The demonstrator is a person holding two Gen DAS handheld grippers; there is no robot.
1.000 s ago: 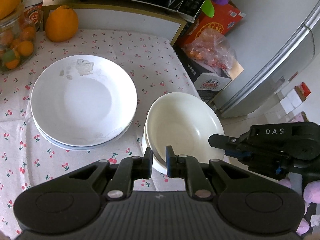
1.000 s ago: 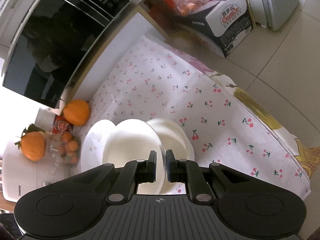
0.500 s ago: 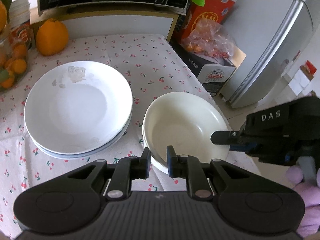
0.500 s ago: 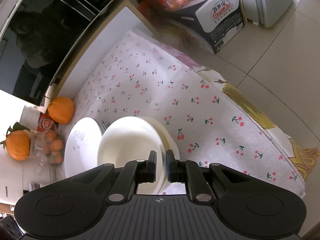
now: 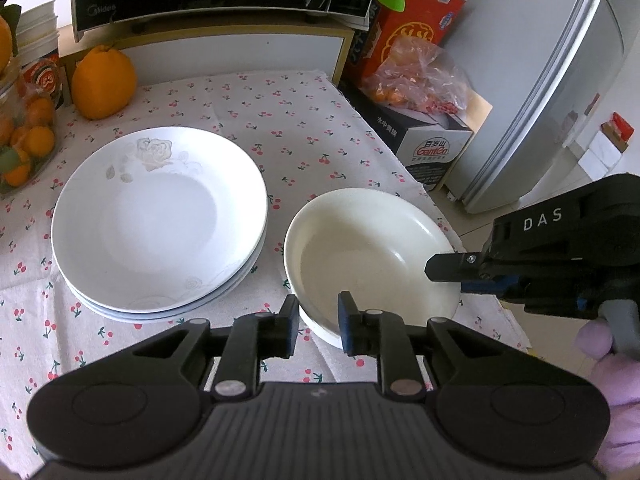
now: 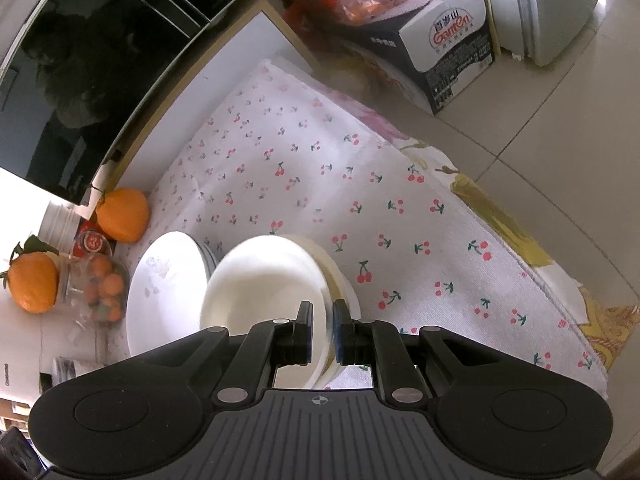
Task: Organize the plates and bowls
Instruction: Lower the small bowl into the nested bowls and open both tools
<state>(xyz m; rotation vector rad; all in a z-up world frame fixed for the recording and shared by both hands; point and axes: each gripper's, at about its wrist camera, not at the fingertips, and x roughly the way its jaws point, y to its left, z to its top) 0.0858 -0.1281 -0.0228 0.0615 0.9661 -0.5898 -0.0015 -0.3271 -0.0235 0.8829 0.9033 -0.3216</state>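
While stacked: three plates (image 5: 160,216), two bowls (image 5: 368,256).

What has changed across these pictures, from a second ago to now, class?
The cream bowl, tilted before, has settled level into the bowl beneath. The left gripper is opening off its near rim. The right gripper still pinches the far rim. The plates and orange stayed put.

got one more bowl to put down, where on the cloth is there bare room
Most room: the cherry cloth behind the plate stack and cream bowls, up to the white cabinet. In the right wrist view, bare cloth also runs right of the bowls. Crowded: the left edge, by the orange and fruit jar.
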